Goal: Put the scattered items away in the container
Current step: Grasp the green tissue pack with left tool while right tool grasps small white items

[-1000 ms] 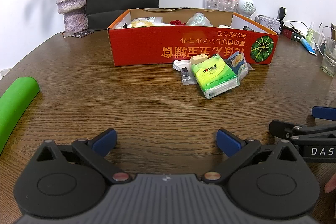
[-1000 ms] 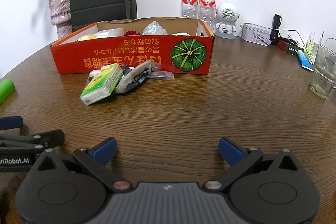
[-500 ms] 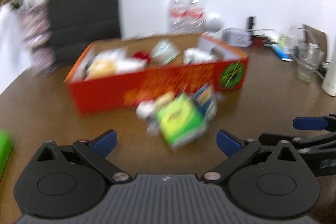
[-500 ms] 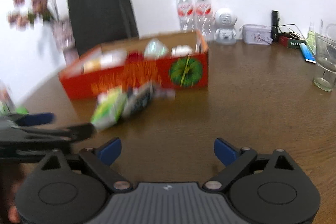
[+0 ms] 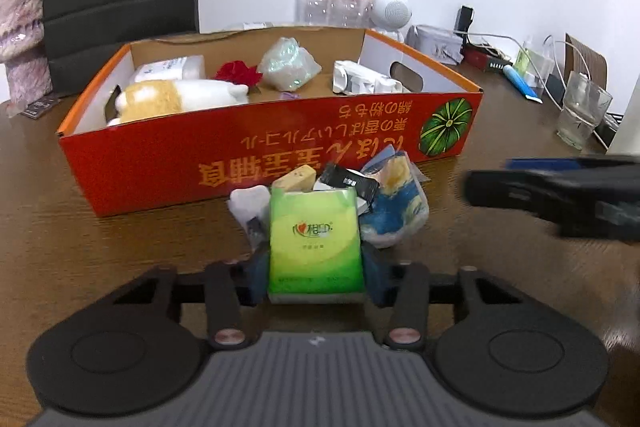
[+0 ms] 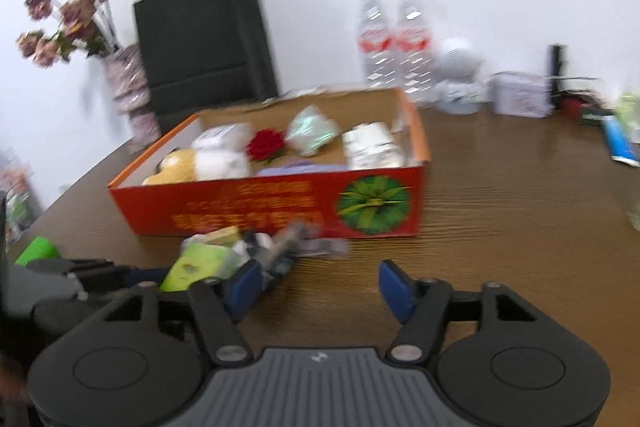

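left gripper (image 5: 316,277) closing on tissue pack (image 5: 315,239)

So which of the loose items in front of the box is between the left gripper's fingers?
The green tissue pack, nearest item in the pile; the left gripper is closing on its sides.

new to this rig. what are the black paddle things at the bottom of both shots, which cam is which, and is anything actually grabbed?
No robot here: a person carries a two-finger gripper in each hand, with a fisheye camera on each looking along its fingers. The black shapes are each gripper's own body.

In the left wrist view, the left gripper is closing, blue pads against both sides of the green tissue pack. That pack lies in a small pile on the wooden table, in front of the orange box, which already holds several things.

In the right wrist view, which is blurred, the right gripper is closing too, with only table between its fingers; it holds nothing.
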{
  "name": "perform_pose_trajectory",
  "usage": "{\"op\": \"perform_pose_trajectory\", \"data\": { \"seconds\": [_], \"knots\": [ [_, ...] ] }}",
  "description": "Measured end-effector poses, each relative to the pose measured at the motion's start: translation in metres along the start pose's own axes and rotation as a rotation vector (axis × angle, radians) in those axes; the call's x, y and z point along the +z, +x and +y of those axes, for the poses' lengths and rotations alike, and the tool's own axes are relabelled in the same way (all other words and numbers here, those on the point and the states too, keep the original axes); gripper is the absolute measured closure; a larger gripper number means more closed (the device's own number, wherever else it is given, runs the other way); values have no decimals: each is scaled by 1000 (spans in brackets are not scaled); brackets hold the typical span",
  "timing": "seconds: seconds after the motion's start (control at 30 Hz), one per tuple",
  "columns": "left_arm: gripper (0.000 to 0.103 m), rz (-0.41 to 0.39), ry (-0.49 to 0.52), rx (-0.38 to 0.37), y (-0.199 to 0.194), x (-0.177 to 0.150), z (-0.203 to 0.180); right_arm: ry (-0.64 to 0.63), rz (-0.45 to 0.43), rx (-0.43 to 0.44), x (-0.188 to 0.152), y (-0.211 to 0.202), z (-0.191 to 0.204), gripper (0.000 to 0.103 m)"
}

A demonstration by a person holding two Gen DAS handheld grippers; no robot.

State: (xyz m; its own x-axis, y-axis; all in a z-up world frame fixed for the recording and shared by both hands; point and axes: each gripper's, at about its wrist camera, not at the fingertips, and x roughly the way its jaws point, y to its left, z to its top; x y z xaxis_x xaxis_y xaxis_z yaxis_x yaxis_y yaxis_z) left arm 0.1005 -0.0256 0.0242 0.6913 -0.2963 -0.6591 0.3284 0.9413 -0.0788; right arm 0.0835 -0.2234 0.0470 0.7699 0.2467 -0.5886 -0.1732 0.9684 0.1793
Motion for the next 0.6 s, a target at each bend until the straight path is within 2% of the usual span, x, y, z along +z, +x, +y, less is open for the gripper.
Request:
{"op": "perform_pose_trajectory", "data": {
  "seconds": [0.1, 0.17, 0.23, 0.27, 0.33, 0.47, 0.6],
  "knots": [
    [57, -21, -66, -36, -12, -1, 14, 3, 55, 34, 8, 26, 10, 56],
    [57, -58, -89, -33, -23, 2, 22, 16, 92, 65, 9, 38, 15, 58],
    [57, -90, -119, -16, -31, 5, 32, 19, 116, 76, 7, 48, 22, 75],
    [57, -102, -136, -15, -35, 6, 37, 11, 123, 69, 5, 52, 26, 93],
    [57, -119, -168, 4, -39, 7, 46, 10, 123, 34, 1, 55, 28, 95],
    [57, -104, -221, 113, -37, 8, 60, -5, 104, 7, -1, 33, 25, 98],
    [57, -126, -265, 118, -45, 12, 69, -22, 149, -20, -8, 11, 13, 93]
  ]
}}
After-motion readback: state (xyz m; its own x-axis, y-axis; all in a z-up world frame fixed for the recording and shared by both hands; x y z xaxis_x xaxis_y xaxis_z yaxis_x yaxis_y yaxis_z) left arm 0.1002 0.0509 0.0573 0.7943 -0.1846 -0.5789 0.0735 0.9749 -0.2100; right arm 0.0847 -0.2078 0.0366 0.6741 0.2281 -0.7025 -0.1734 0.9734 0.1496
